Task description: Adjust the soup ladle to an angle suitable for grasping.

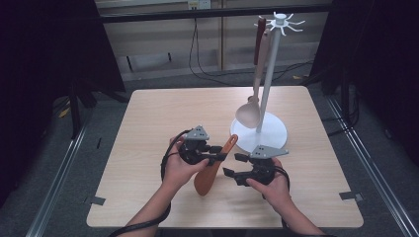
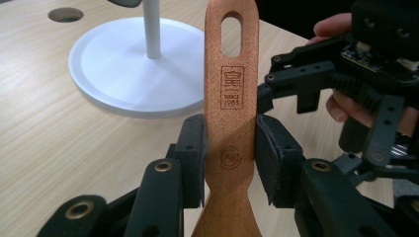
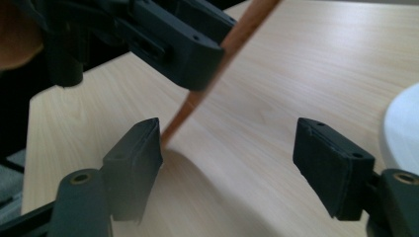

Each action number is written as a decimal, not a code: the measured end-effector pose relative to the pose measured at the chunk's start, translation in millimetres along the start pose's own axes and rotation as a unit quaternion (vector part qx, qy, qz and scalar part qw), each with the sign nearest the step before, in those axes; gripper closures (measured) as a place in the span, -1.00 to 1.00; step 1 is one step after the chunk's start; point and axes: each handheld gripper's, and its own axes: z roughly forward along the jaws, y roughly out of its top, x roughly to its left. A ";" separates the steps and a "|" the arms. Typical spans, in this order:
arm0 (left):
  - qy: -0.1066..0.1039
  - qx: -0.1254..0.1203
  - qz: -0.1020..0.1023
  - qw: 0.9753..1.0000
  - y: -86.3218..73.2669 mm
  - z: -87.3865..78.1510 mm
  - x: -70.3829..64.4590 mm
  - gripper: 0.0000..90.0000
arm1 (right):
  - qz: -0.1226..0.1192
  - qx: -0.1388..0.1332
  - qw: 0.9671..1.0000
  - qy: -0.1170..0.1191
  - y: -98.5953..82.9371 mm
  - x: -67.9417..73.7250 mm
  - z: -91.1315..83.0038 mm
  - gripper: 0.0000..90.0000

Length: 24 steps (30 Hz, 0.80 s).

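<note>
The brown spatula [image 1: 213, 168] sits at about 6 o'clock on the worktop [image 1: 148, 123], just short of the white rack base [image 1: 274, 131]. My left gripper [image 1: 217, 154] has its jaws pressed against both edges of the flat handle, below the hanging slot [image 2: 231, 33]. The blade end points down toward the near side; I cannot tell whether it touches the wood.

I judge it light, stiff and thin, with a matte face that the pads [image 2: 191, 148] should not slip on. Pinched across its narrow width, though, it could swivel in the grip. A hold nearer the stamp [image 2: 231, 87] would leave the slot free for a hook.

My right gripper [image 1: 236, 168] hovers at 3 o'clock of the spatula, jaws spread wide and holding nothing.

For room, the near half of the worktop is bare. At 1 o'clock, the rack post [image 1: 267, 74] carries a pale ladle [image 1: 249, 111] hanging low over the base, so I would approach the hooks [image 1: 291, 24] from the side away from it.
</note>
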 end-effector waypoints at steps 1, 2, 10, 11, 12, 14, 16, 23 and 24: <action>-0.001 -0.003 0.002 1.000 0.4 -0.5 -0.1 0.47 | 0.005 -0.005 1.000 0.005 0.9 1.2 0.6 -0.22; 0.000 -0.004 0.001 1.000 0.6 -0.9 -0.6 0.47 | 0.005 -0.005 1.000 0.012 1.9 2.1 1.8 -0.17; 0.003 -0.012 -0.003 1.000 3.7 -0.8 -5.6 0.47 | 0.018 -0.005 1.000 0.017 3.4 7.2 14.1 0.06; 0.005 -0.014 -0.002 1.000 4.3 -1.1 -6.2 0.47 | 0.017 -0.006 1.000 0.016 3.5 7.9 14.8 0.13; 0.007 -0.011 -0.003 1.000 5.2 -1.9 -6.6 0.47 | 0.014 -0.006 1.000 0.016 3.7 8.4 15.5 0.17; 0.009 -0.020 -0.002 1.000 6.1 -2.2 -7.5 0.47 | 0.013 -0.016 1.000 0.014 4.5 8.7 15.0 0.26; 0.011 -0.016 0.001 1.000 7.5 -2.9 -9.4 0.47 | 0.014 -0.023 1.000 0.013 6.1 8.9 13.2 0.28; 0.017 -0.029 0.000 0.999 12.1 -4.6 -14.7 0.47 | 0.034 -0.048 0.998 0.015 9.3 7.9 8.4 0.59; 0.017 -0.031 -0.001 0.999 12.6 -4.8 -15.6 0.47 | 0.034 -0.047 0.998 0.014 9.5 8.5 8.4 0.61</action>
